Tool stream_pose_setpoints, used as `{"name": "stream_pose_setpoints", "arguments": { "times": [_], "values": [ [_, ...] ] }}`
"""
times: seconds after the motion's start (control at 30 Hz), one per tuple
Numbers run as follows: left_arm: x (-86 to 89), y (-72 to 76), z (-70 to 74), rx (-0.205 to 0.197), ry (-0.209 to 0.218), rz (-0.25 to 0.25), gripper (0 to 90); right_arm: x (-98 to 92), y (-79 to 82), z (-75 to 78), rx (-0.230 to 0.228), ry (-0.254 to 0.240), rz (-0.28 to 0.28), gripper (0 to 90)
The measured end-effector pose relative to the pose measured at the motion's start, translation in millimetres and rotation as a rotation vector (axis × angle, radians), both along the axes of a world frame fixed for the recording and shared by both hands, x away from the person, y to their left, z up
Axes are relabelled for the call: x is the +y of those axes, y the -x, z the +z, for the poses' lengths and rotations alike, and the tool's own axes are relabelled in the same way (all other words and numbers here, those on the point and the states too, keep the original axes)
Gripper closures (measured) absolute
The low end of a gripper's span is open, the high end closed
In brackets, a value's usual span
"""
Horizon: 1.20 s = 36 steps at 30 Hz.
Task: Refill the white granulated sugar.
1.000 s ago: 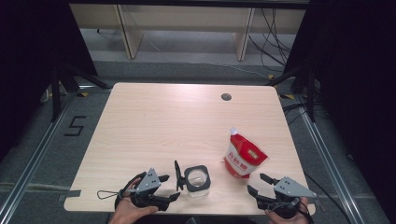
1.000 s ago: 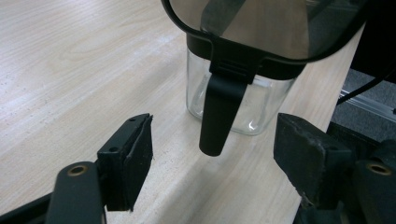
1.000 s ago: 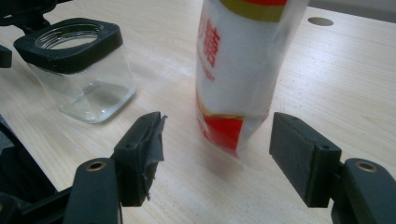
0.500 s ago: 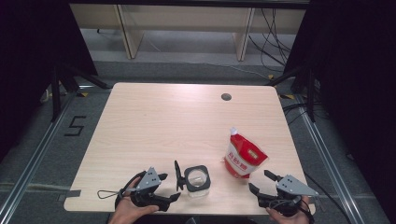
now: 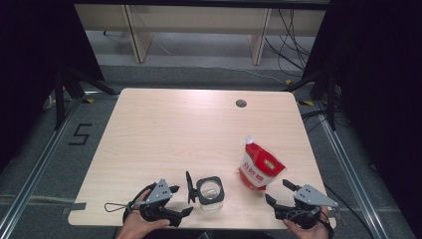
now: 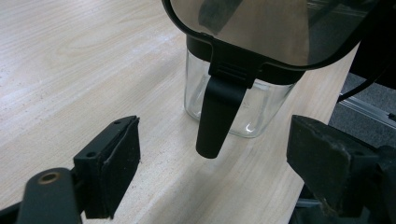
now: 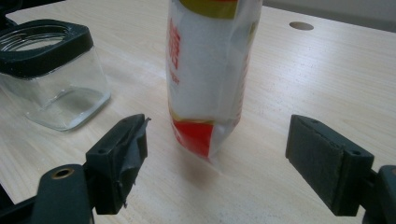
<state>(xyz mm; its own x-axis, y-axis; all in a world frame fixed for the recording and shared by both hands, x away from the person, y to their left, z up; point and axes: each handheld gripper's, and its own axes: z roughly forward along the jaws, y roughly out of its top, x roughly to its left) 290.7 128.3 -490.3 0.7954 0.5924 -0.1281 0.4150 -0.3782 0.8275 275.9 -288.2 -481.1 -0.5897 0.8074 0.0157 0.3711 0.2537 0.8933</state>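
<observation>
A square glass jar (image 5: 210, 191) with a black rim stands near the table's front edge, its hinged lid (image 5: 189, 186) swung up on its left side. My left gripper (image 5: 180, 200) sits just left of that lid, open; its jaws have just been opening and nothing is between them. In the left gripper view the lid's latch tab (image 6: 217, 116) hangs ahead of the gripper (image 6: 219, 177), untouched. A red and white pouch (image 5: 259, 169) stands upright to the jar's right. My right gripper (image 5: 277, 191) is open just in front of it, jaws just opened wider, with the pouch (image 7: 210, 70) ahead and apart.
The wooden table (image 5: 174, 134) has a round cable hole (image 5: 241, 103) at the back right. Both hands rest at the front edge. Dark floor, rails and cables surround the table.
The right gripper's jaws have spread wider and it has shifted slightly. The left gripper's jaws are also a little wider. Jar and pouch have stayed in place.
</observation>
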Motion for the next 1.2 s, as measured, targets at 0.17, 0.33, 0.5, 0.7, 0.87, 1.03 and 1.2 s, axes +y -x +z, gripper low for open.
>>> {"name": "stream_pose_setpoints", "arguments": {
  "times": [0.17,0.33,0.5,0.7,0.87,1.03,1.2],
  "values": [
    [-0.5,0.1,-0.1,-0.003,0.01,-0.004,17.0,1.8,-0.4,-0.7,0.014,-0.018,-0.019,19.3],
    [-1.6,0.1,-0.8,-0.009,0.017,-0.003,17.0,4.5,-8.0,-3.2,-0.016,-0.009,-0.004,16.4],
    [1.1,0.4,-1.0,-0.018,0.003,0.004,17.0,8.2,-13.0,-3.0,-0.027,-0.007,-0.004,16.3],
    [2.1,0.7,-1.7,-0.023,0.008,0.009,17.0,14.9,-31.0,-6.4,-0.022,-0.029,0.005,16.6],
    [2.9,0.9,-1.1,-0.017,0.009,0.01,17.0,19.3,-38.7,-9.0,-0.02,-0.033,0.024,17.4],
    [2.6,1.1,-1.4,-0.024,0.003,0.01,17.0,20.9,-46.7,-13.5,-0.055,-0.012,0.052,19.0],
    [3.0,0.8,-1.4,-0.03,-0.002,0.008,17.0,22.8,-49.4,-16.4,-0.049,-0.032,0.052,19.4]
  ]
}}
